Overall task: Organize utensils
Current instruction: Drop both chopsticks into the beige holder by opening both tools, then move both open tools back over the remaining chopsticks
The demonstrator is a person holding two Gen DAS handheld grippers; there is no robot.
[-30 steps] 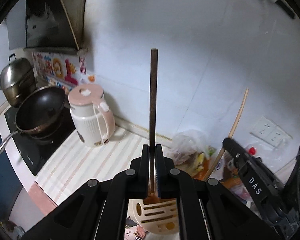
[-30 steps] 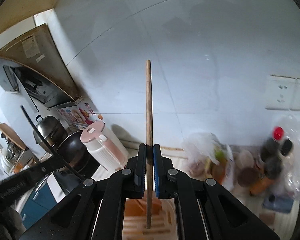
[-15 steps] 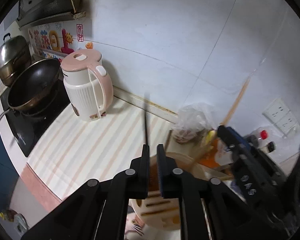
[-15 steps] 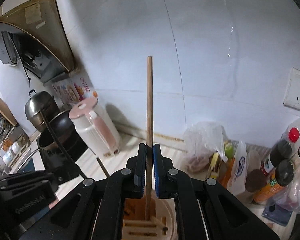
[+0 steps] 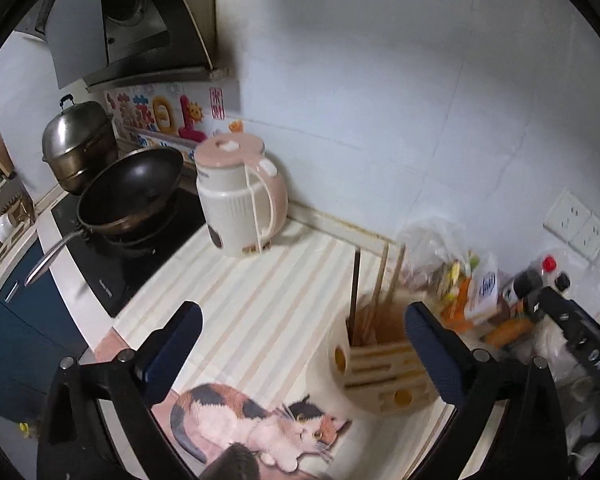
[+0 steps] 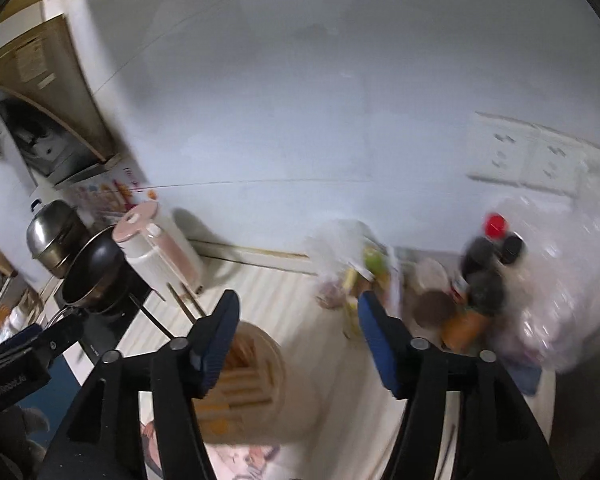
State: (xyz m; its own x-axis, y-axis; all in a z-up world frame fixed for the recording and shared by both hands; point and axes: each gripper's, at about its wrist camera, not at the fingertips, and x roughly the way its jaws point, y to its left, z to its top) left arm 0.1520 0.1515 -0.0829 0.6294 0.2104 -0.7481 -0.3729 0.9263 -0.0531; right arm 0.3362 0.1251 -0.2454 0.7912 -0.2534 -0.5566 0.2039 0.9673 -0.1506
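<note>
Between both opening, empty tongs (image 5: pixel 302 330) (image 6: pixel 296 314), upright chopsticks (image 5: pixel 376 292) inside beige slotted holder (image 5: pixel 380 372) on striped counter (image 5: pixel 252 292)

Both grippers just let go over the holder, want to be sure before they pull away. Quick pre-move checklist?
1. Left gripper free of any utensil: ok, jaws opening, nothing between them.
2. Right gripper free: ok, jaws opening, gap bare.
3. Chopsticks in the utensil holder: ok, three sticks stand in it, leaning slightly.
4. Holder upright on the counter: ok in the left wrist view; right wrist view is blurred.
5. Sticks seated fully in a slot: cannot tell, their lower ends are hidden.
6. Retreat path: ok for the left; the right has bags and bottles close ahead, so back out, not forward.
</note>
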